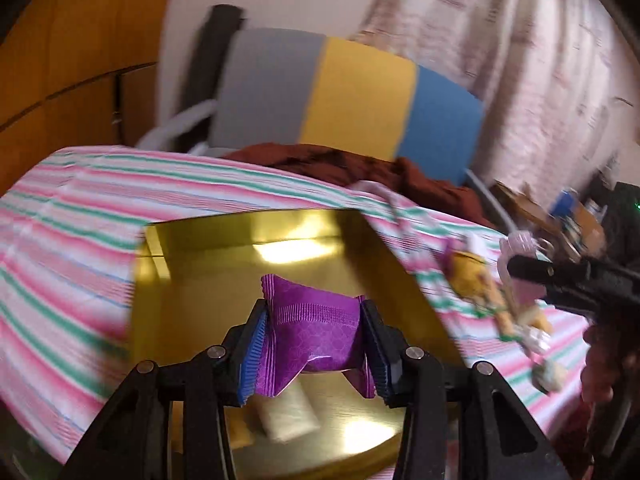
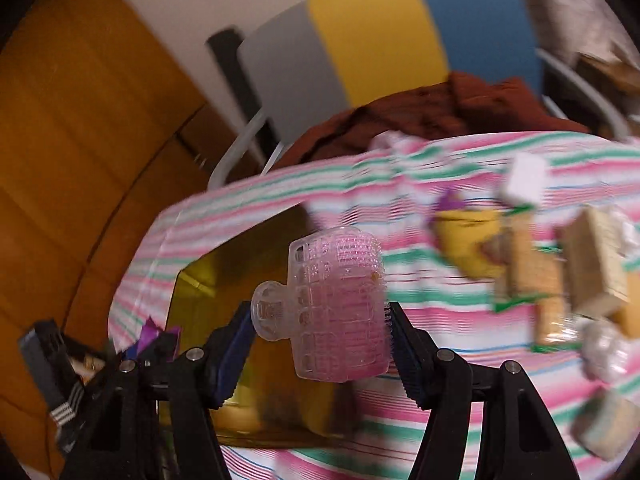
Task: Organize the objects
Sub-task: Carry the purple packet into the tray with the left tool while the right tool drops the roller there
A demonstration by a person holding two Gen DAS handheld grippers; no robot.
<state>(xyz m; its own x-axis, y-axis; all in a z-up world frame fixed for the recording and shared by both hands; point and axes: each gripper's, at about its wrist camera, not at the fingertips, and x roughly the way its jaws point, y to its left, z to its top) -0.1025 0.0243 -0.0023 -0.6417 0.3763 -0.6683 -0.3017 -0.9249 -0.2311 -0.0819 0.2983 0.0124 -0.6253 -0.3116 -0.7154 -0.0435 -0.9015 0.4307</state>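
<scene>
Left gripper [image 1: 314,342] is clamped on the purple packet [image 1: 310,332], pads pinching its two side edges, and we hold it over the open gold box [image 1: 248,236]. The packet is foil-type wrap: light, crinkly, slick. It has buckled inward between the pads, so the grip is on the wrapping more than the contents; we judge it could slip or twist if jerked. A hold across the thicker middle looks safest, not the crimped end seals. A pale sachet [image 1: 286,416] already lies on the box floor below.

Right gripper [image 2: 320,330] carries the pink hair roller [image 2: 340,304], a hollow plastic cage, translucent. Whether the pads are truly tight on it we cannot tell: one pad touches its side, the other contact is blurred. It looks stiff, very light, likely brittle under a hard squeeze, so we'd grip the barrel gently.

Further out on the striped cloth [image 2: 460,360] sit wafer packs [image 2: 536,280] and other wrapped snacks, well apart from the box.
</scene>
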